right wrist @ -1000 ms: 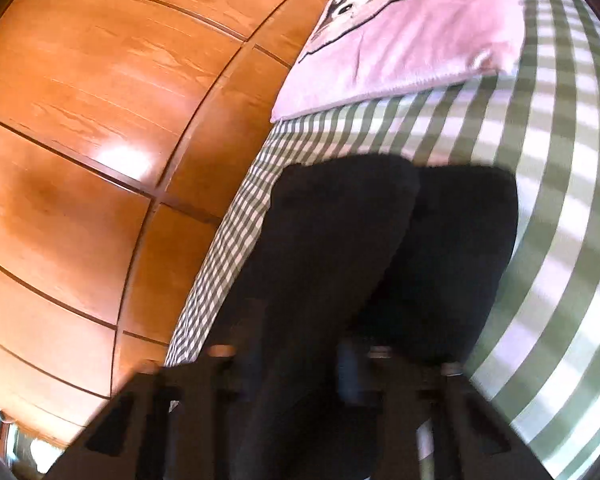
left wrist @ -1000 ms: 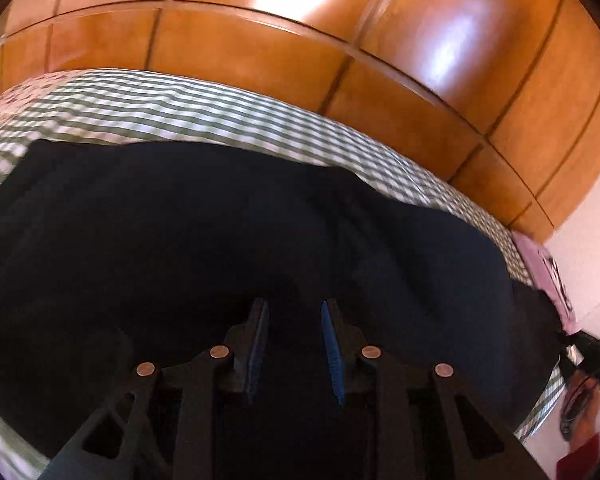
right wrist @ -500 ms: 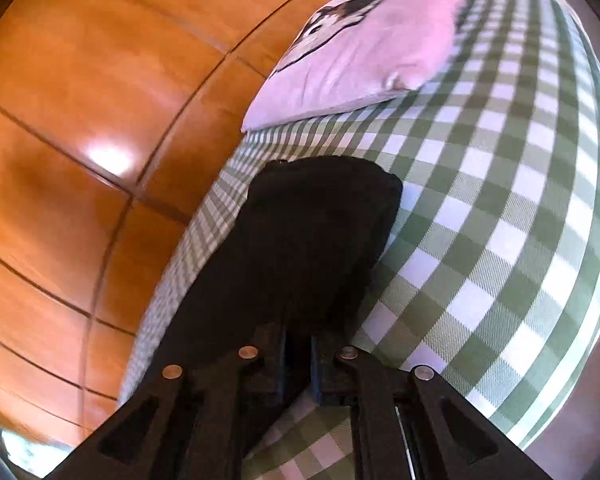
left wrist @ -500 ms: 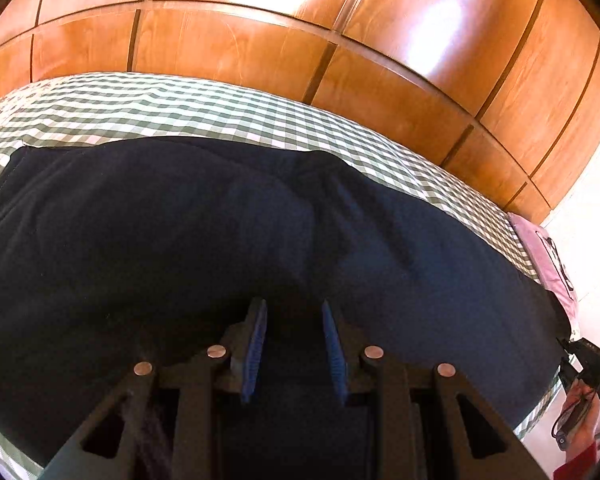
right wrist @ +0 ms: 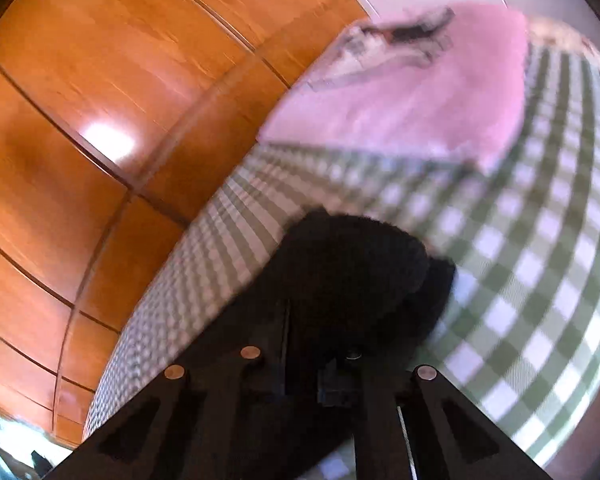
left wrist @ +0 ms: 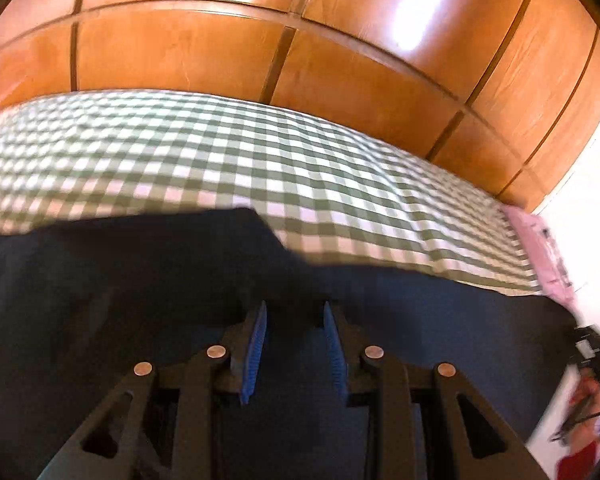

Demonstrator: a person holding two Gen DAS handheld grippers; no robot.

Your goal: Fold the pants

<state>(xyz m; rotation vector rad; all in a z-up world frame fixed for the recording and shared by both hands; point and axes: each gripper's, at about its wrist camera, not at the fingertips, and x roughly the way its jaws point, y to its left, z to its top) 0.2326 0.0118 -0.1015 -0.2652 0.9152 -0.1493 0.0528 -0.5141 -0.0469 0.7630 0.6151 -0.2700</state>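
A: Surroundings first. A green-and-white checked bedsheet (left wrist: 300, 176) covers the bed, glossy wooden panelling (left wrist: 260, 52) rises behind it, and a pink pillow (right wrist: 416, 92) with a dark printed figure sits at the head end. Nothing lies on top of the dark pants (left wrist: 140, 280).

B: And the pants themselves?

A: Spread on the sheet along the near side of the bed, their long axis running left to right across the left wrist view, towards the pillow. In the right wrist view one rounded end (right wrist: 360, 256) of the cloth points up towards that pillow.

B: The left gripper (left wrist: 294, 354)?

A: Its blue pads (left wrist: 254, 356) stand apart with a moderate gap and dark fabric showing between them; they are not pressed on anything.

B: The right gripper (right wrist: 320, 368)?

A: Its fingers sit close together, and the black cloth bunches right at them. It appears to be pinching the pants, though black on black hides the actual contact.

B: Anything else unclear?

A: Both views are motion-blurred, and the pants' near edge is cut off by the frame. At the far right of the left view, something dark and red is too smeared to name.
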